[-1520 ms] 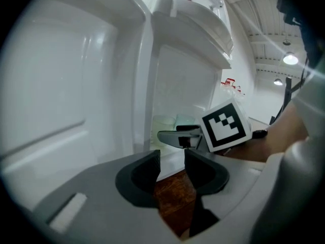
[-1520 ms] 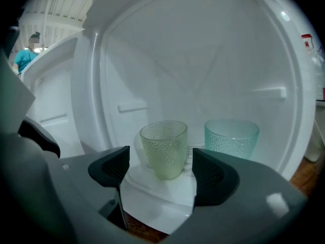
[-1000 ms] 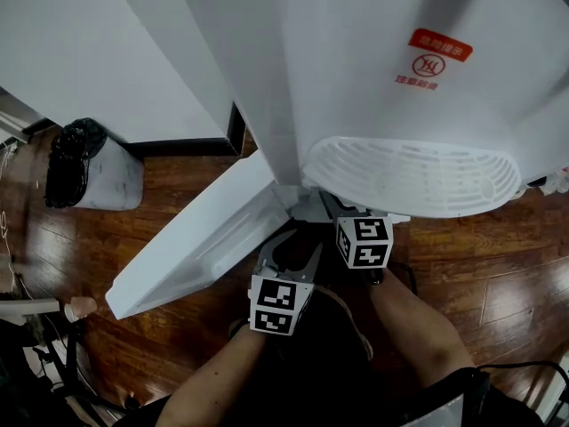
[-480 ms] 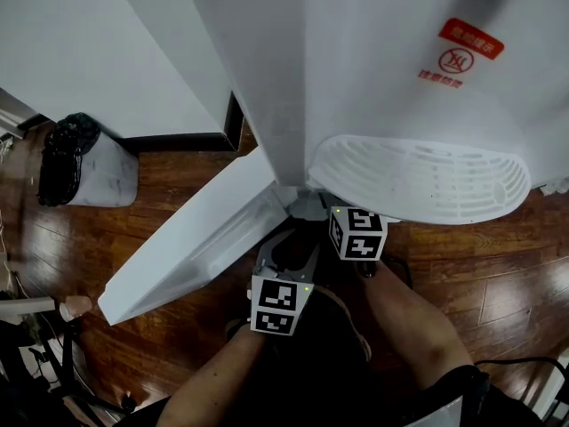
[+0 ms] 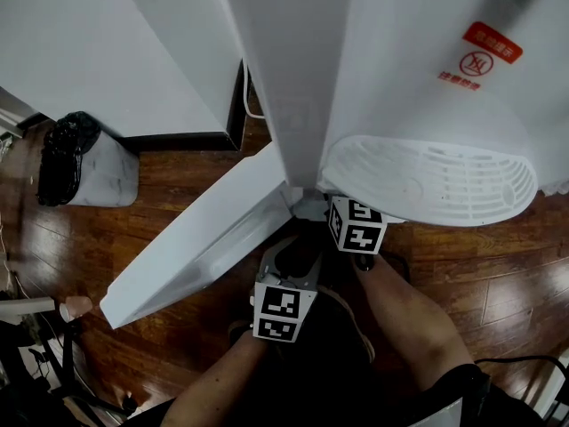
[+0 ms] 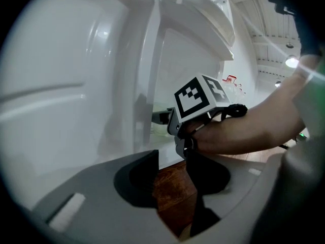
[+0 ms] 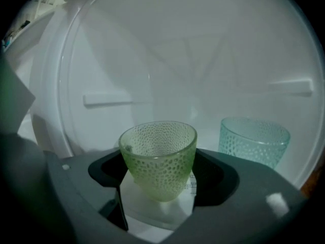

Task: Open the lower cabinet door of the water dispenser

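Observation:
The white water dispenser [image 5: 400, 60] has its lower cabinet door [image 5: 204, 234] swung wide open to the left. My right gripper reaches into the cabinet under the drip tray [image 5: 431, 181]; only its marker cube [image 5: 356, 225] shows from above. In the right gripper view that gripper [image 7: 158, 169] is shut on a green dimpled glass cup [image 7: 158, 151] standing upright on the cabinet floor. A teal cup [image 7: 254, 139] stands just to its right. My left gripper [image 5: 296, 254] hangs open and empty beside the door's inner face [image 6: 66, 85], behind the right gripper's cube [image 6: 200, 98].
A bin with a black bag [image 5: 84, 163] stands by the wall at the left. Wood floor [image 5: 498, 265] surrounds the dispenser. The person's arms and legs fill the lower middle. The cabinet's curved white back wall [image 7: 203, 60] is close behind the cups.
The right gripper's cube has slid slightly further up under the drip tray. The head view has shifted a little. The door stays open and the left gripper has barely moved.

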Available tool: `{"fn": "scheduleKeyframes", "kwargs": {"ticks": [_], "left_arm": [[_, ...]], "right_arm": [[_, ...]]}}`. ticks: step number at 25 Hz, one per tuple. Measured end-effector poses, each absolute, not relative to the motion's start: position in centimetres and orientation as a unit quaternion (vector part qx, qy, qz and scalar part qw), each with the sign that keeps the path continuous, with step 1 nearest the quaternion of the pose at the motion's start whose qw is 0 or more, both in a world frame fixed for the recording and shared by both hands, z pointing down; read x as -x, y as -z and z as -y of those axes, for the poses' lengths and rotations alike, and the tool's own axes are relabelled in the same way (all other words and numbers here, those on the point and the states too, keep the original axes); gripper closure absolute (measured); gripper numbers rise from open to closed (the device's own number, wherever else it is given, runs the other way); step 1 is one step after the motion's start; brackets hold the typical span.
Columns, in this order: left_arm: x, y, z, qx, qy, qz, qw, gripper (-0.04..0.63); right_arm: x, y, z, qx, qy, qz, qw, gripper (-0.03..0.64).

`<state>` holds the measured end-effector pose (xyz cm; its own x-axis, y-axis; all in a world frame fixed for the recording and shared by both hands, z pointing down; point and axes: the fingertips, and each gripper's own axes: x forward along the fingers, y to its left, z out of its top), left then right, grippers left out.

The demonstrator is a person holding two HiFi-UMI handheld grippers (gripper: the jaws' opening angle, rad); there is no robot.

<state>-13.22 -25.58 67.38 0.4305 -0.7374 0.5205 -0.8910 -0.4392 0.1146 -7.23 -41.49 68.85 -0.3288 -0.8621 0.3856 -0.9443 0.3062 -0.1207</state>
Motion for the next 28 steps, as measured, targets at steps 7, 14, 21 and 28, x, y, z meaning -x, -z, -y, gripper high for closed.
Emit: {"fn": "scheduleKeyframes", "kwargs": {"ticks": [7,14,21,28], "left_arm": [[12.8,-66.9,25.1,-0.830,-0.199,0.487,0.183,0.342],[13.3,-65.6,24.6,-0.829,-0.176,0.497,0.187,0.357],[14.2,-63.4,24.0,-0.819,-0.170,0.512,0.195,0.359],[14.3,-58.2,22.7,-0.857,-0.194,0.462,0.121,0.365]], "right_arm": [[7.3,-69.0,41.0,-0.559,-0.165,0.801,0.136,0.239],[7.4,-68.7,39.1,-0.531,-0.168,0.817,0.148,0.240],[5.9,-67.4,36.6,-0.523,-0.184,0.820,0.142,0.240],[4.9,-63.5,33.5,-0.502,-0.182,0.835,0.133,0.239]]}}
